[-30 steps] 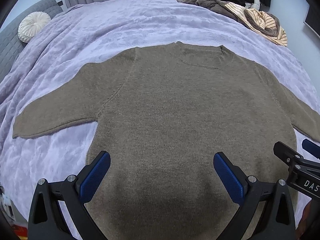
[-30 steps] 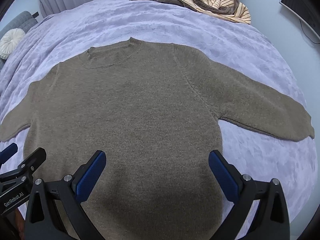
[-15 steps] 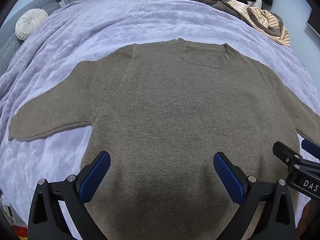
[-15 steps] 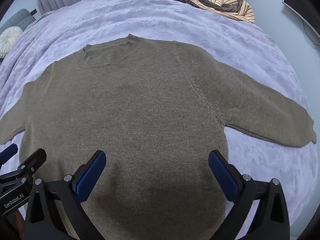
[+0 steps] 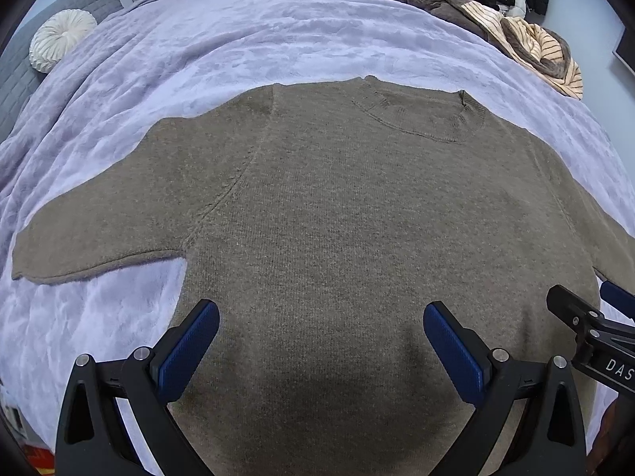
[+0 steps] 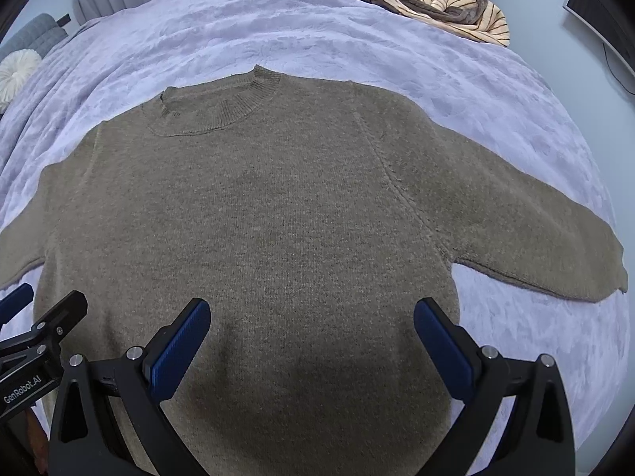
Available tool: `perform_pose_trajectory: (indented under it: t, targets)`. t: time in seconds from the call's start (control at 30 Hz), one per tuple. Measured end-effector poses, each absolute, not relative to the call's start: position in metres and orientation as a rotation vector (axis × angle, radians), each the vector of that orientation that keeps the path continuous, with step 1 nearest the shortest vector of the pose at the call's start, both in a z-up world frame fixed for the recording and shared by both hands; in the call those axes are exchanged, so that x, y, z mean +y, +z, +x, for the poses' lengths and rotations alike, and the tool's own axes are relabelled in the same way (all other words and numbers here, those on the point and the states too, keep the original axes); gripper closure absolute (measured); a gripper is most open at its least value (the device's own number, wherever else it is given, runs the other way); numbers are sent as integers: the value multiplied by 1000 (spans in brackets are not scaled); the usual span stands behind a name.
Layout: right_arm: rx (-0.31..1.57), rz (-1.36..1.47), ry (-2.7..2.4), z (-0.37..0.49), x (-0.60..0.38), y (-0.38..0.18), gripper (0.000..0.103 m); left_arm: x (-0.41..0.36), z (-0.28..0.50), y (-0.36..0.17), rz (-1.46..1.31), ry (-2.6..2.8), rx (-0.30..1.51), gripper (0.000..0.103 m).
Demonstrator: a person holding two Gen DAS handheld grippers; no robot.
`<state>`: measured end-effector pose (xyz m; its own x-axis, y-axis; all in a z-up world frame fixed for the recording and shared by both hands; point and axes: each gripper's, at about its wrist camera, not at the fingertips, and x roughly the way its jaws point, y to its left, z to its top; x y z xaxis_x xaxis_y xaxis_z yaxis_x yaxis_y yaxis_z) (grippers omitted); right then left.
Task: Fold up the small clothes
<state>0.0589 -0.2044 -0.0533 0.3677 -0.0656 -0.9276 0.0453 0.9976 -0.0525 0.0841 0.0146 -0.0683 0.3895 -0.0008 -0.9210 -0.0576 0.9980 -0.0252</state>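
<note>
Moved: both grippers closer in over the sweater (image 5: 337,218), which fills more of each view. Left gripper (image 5: 321,341): jaws wide open, empty. Right gripper (image 6: 311,337): same. Sweater: olive-brown knit, flat on the bed (image 5: 278,31), sleeves spread, collar far. Step, judged: start folding; pinch a sleeve edge cleanly, lift low, avoid dragging the body.
</note>
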Motion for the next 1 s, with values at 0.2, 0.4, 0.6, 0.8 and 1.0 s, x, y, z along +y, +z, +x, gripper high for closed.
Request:
perform_pose_trajectory:
  t: [0.2,0.4,0.6,0.8,1.0]
  targets:
    - [1191,-6,-66,59,-201,-56,1,32,84,-75,-85,40,1173,0]
    - [1177,25,-23,54,-188,-54,1,77,77,-86,-177,53,1165,0]
    - [1153,7,39,47,-159,-50,1,184,61,-102,-384,170,1105,0]
    - [1168,-34,93,42,-129,-56,1,293,38,-122,-618,382,1007,0]
    - [1187,-71,126,35,-106,-60,1,351,43,-133,-813,379,850,3]
